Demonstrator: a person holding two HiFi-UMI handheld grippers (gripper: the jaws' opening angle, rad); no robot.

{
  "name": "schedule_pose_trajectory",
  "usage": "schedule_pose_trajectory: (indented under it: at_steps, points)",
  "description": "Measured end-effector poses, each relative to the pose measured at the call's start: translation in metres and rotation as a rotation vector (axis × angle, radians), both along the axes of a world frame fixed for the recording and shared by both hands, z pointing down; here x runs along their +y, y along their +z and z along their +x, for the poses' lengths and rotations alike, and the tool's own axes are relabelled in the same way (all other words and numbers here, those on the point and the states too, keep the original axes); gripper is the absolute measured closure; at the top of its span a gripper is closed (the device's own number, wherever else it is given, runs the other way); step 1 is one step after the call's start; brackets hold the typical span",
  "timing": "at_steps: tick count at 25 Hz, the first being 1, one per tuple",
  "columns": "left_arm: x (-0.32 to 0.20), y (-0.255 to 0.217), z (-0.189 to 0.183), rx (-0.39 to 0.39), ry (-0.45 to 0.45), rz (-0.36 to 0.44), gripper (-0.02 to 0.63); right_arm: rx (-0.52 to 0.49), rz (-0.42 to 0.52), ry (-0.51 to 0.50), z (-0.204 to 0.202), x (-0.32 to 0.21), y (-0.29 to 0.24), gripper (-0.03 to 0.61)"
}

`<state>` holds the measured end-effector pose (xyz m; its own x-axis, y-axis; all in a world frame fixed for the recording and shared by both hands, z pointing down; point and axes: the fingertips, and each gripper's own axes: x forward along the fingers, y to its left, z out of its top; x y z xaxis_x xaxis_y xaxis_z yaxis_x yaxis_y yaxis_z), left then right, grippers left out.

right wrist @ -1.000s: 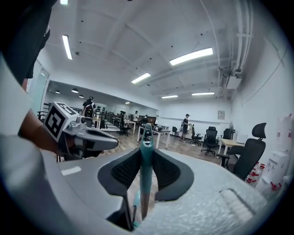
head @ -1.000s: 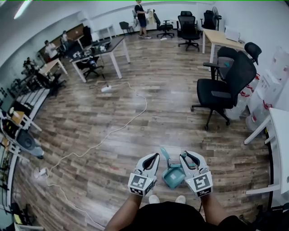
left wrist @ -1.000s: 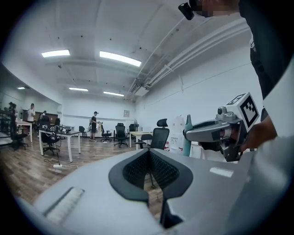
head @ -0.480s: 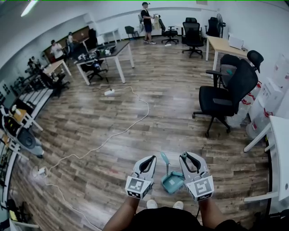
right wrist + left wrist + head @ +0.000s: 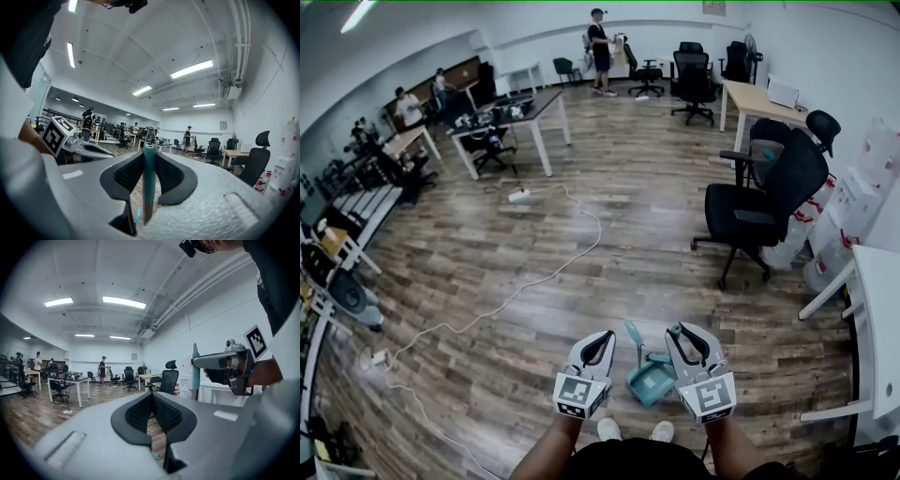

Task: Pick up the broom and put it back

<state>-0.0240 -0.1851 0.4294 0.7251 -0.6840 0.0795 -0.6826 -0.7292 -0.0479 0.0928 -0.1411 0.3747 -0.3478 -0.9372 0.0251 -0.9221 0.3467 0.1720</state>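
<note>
Room has shifted slightly in the head view while the right gripper [image 5: 149,157] stays clamped on the teal broom handle [image 5: 149,187] above the dustpan [image 5: 649,382] near the person's shoes [image 5: 609,429], left gripper [image 5: 151,399] closed and empty, which reads as pickup done, mid-carry, put-back still pending.

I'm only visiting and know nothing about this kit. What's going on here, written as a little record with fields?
Place: open office with a wood floor
Left gripper: jaws together, nothing between them
Right gripper: jaws closed on the teal broom handle, held upright
On the floor: teal dustpan, between the two grippers in the head view
Nearby: black office chair to the right
</note>
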Motion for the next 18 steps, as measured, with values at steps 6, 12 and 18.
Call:
schedule_pose_trajectory:
  at_steps: [6, 12, 18]
  points:
    - [0.004, 0.009, -0.002, -0.007, -0.001, -0.018, 0.598, -0.001, -0.025, -0.009, 0.000, 0.001, 0.011, 0.492]
    - [0.010, 0.020, -0.002, -0.021, -0.010, -0.043, 0.597, 0.004, -0.087, -0.005, 0.003, 0.005, 0.028, 0.492]
    - [0.016, 0.039, -0.004, -0.041, -0.007, -0.093, 0.597, 0.005, -0.159, -0.027, -0.002, 0.010, 0.057, 0.492]
